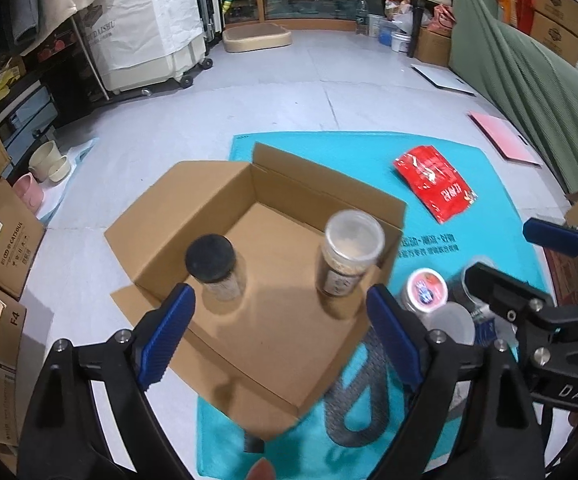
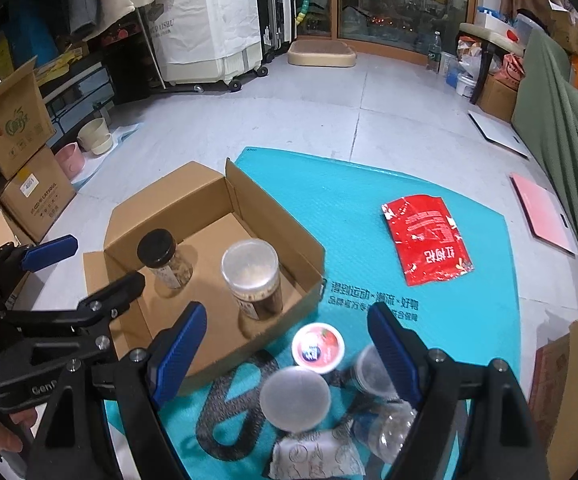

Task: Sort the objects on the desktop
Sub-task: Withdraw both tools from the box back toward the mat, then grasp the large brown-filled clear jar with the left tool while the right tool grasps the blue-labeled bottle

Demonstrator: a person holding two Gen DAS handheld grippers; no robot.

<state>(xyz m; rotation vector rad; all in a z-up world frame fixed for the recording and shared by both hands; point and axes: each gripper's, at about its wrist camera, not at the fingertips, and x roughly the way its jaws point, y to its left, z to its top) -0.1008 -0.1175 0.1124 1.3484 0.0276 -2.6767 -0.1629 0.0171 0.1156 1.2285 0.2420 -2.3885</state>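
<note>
An open cardboard box [image 1: 193, 216] sits on a teal mat [image 1: 329, 152] on the floor. Inside it stand a black-lidded jar [image 1: 211, 260] and a clear-lidded jar [image 1: 353, 248]. My left gripper [image 1: 281, 320] hangs open over the box's near side with nothing between its pads. My right gripper [image 2: 287, 344] is open above a cluster on the mat: a red-lidded cup [image 2: 317, 346], a frosted-lid tub [image 2: 295, 398], a clear tub [image 2: 369, 368], a plastic bottle [image 2: 389, 432] and a wrapped packet [image 2: 313, 456]. A red pouch [image 2: 425, 240] lies apart, further out on the mat.
Stacked cardboard boxes [image 1: 5, 240] and pet bowls [image 1: 49, 160] line the left. A pink board [image 1: 505, 140], a white board [image 1: 445, 76] and a green covered sofa [image 1: 529, 80] run along the right. Another cardboard box [image 2: 577, 360] sits by the mat's right edge.
</note>
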